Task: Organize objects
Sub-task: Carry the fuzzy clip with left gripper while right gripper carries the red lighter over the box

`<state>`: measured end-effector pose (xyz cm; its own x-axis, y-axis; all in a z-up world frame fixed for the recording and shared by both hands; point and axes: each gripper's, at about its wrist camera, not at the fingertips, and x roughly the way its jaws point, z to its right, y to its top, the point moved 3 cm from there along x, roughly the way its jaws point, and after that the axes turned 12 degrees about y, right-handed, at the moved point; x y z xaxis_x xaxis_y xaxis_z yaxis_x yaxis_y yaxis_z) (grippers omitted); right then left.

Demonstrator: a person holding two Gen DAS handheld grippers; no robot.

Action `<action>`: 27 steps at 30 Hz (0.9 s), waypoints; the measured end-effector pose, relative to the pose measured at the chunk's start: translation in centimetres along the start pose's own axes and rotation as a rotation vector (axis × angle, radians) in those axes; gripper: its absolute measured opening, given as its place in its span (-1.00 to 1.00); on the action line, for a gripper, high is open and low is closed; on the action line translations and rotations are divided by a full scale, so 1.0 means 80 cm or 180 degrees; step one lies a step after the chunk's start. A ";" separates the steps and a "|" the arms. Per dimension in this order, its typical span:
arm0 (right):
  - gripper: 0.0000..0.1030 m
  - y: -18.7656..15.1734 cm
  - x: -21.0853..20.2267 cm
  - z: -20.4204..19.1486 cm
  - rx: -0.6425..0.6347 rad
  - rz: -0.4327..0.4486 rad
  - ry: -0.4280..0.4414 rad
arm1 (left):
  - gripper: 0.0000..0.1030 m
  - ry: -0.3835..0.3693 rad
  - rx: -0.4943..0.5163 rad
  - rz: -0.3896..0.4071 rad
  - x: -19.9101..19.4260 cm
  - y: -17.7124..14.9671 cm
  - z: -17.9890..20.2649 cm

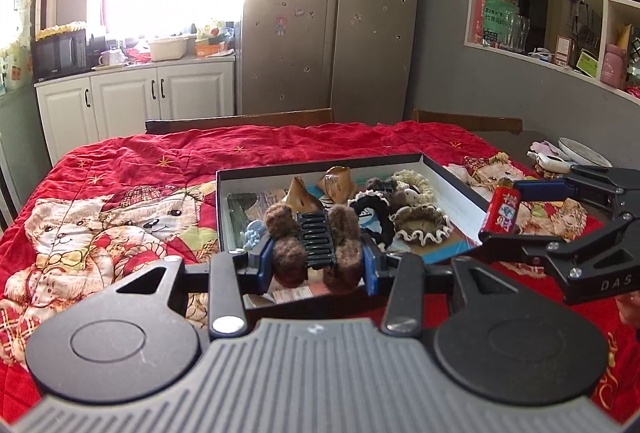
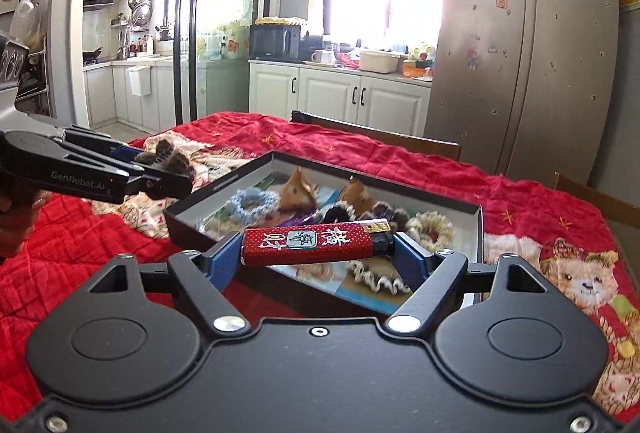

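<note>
we see a table under a red quilt printed with teddy bears, in a kitchen with a steel fridge and white cabinets. our left gripper pinches a furry brown hair claw over an open box of hair ties. our right gripper, marked "das", clamps a red lighter bearing chinese characters above the box. the left one reads "genrobot.ai".

Steel fridge, microwave, white cabinets
</note>
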<state>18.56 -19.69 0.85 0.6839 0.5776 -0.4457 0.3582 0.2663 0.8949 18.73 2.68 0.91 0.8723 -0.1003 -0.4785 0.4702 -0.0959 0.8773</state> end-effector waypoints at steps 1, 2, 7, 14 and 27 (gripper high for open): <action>0.53 0.003 0.004 0.001 -0.0020 -0.0009 -0.0021 | -0.11 -0.0005 -0.0010 -0.0012 0.003 0.002 -0.001; 0.53 0.006 0.007 0.004 -0.0040 -0.0021 -0.0049 | -0.11 -0.0008 -0.0018 -0.0024 0.007 0.005 -0.002; 0.53 0.013 0.029 0.026 0.0010 -0.0103 -0.0131 | -0.11 0.0021 -0.0036 -0.0061 0.027 0.019 -0.007; 0.53 0.009 0.063 0.058 0.0192 -0.0206 -0.0218 | -0.11 0.0076 -0.0068 -0.0153 0.063 0.029 -0.010; 0.53 0.000 0.100 0.089 0.0333 -0.0316 -0.0274 | -0.11 0.0162 -0.0063 -0.0315 0.118 0.025 0.001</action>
<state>28.54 -20.54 -2.91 0.6921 0.4831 -0.5363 0.4880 0.2344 0.8408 27.87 1.47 -1.87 0.8270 -0.0408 -0.5607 0.5564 -0.0831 0.8267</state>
